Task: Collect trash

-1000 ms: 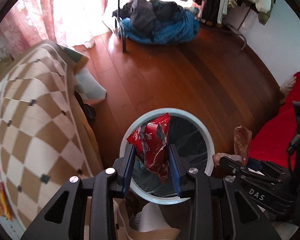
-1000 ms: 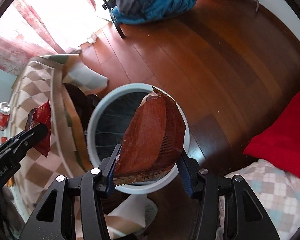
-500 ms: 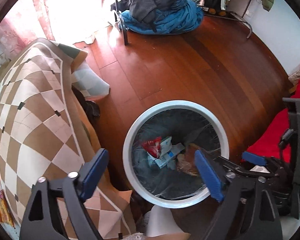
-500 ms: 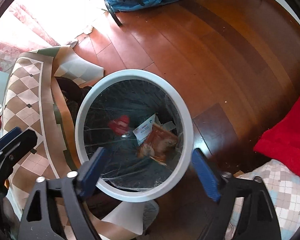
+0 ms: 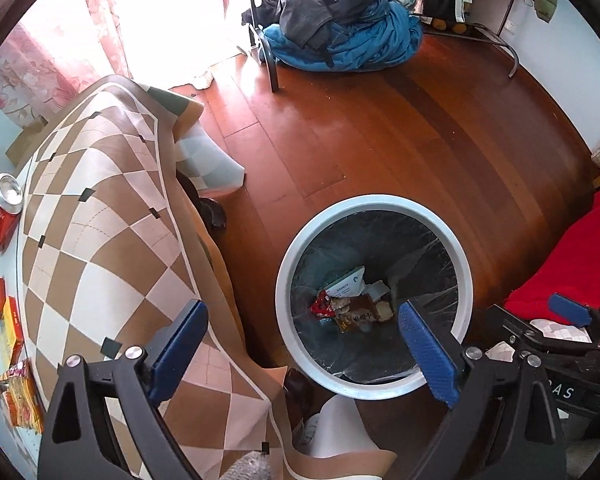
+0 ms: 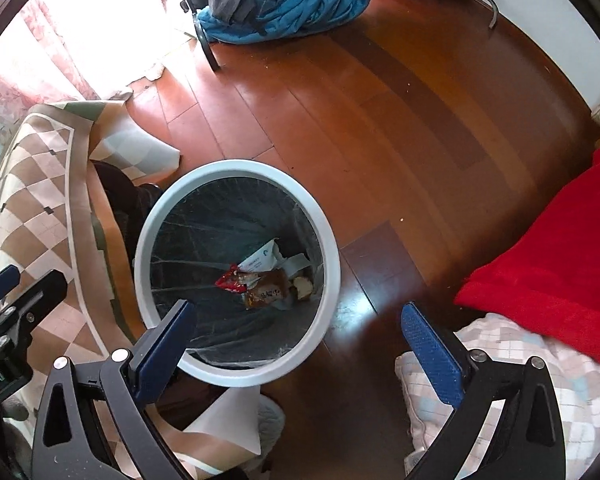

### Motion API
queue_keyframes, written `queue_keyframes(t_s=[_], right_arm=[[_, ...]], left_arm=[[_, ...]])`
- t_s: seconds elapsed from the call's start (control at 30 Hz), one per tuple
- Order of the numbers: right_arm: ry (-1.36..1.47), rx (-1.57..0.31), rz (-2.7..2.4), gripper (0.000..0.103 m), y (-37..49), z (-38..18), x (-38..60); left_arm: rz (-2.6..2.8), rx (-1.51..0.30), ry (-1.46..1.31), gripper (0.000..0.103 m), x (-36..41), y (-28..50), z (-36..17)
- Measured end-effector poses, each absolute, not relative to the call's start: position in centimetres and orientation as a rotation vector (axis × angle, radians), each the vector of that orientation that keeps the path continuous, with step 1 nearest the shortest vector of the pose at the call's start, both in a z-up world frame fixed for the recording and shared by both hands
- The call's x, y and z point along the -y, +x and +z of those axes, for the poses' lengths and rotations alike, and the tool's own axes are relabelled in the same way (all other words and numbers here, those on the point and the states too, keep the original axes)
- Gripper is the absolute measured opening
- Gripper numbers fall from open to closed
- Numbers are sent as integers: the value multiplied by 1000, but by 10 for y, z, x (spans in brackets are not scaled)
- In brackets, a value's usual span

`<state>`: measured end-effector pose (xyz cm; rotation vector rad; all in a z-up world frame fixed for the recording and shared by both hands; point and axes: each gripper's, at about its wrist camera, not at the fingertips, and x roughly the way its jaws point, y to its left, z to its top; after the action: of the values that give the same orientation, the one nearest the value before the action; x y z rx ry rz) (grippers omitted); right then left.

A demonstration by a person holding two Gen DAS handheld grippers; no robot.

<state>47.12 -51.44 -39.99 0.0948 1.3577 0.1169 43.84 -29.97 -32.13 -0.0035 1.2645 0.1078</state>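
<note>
I held my left gripper [image 5: 302, 342] spread wide and empty above the round white-rimmed bin with the clear liner [image 5: 286, 272]. My right gripper [image 6: 296, 332] gaped just as wide, holding nothing, over its near rim. At the bottom lay the crumpled red snack wrapper [image 6: 231, 279] touching the brown foil packet [image 6: 266, 289], whose long axis ran crosswise, beside white paper scraps [image 6: 260, 260].

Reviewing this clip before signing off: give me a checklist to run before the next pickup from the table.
1. Left gripper open and free of load: ok.
2. Right gripper open and free of load: ok.
3. Red wrapper inside the bin: ok.
4. Brown wrapper inside the bin: ok.
5. Trash left on table, red can and packets: not ok.
6. Whether the can holds liquid: cannot tell.
</note>
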Motion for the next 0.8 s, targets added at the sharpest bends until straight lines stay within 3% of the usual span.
queue_keyframes(t_s=[0.33, 0.8], right_arm=[[72, -1289, 107, 103, 453, -344, 517], [172, -1099, 161, 103, 393, -210, 498]], left_arm=[[112, -1222, 0, 97, 300, 423, -287], [155, -1067, -34, 97, 272, 362, -172]])
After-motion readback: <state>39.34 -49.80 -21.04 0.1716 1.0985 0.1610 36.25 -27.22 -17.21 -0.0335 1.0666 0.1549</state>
